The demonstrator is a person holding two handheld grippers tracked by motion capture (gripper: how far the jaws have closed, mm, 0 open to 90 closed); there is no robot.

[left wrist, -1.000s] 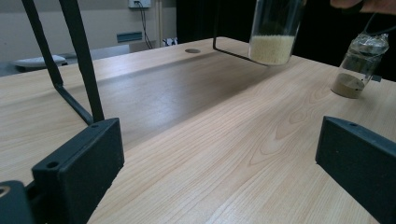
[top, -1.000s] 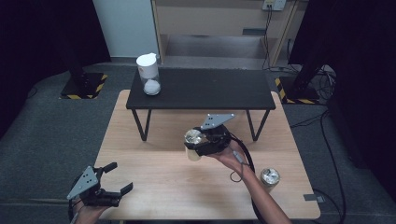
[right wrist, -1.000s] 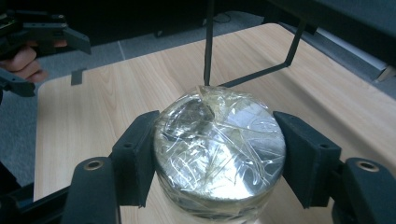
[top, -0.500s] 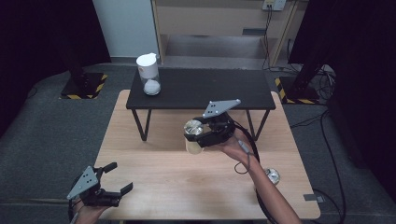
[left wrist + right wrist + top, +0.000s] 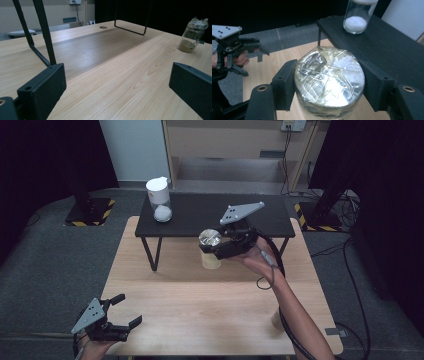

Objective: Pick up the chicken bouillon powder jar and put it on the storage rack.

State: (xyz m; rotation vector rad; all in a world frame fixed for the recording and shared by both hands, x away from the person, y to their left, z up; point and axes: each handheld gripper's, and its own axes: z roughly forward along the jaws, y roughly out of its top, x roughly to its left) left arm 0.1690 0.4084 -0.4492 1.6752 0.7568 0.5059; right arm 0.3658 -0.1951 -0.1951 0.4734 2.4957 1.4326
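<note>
item: wrapped jar (image 5: 210, 249), film-covered top, sandy fill at its base. clamped between the pads of the right claw (image 5: 216, 246); it has come up off the desk (image 5: 200, 320) since a second ago and now hangs just in front of the black shelf (image 5: 270, 220), near its front edge. reading: lift done, a set-down on the shelf looks next.
item: white-lidded jar (image 5: 159, 200), on the shelf, far left end, well apart.
item: left claw (image 5: 122, 312), jaws wide, nothing in them, parked at the desk's near left corner, unmoved.
item: second wrapped jar (image 5: 192, 35), on the desk, right of the shelf.
</note>
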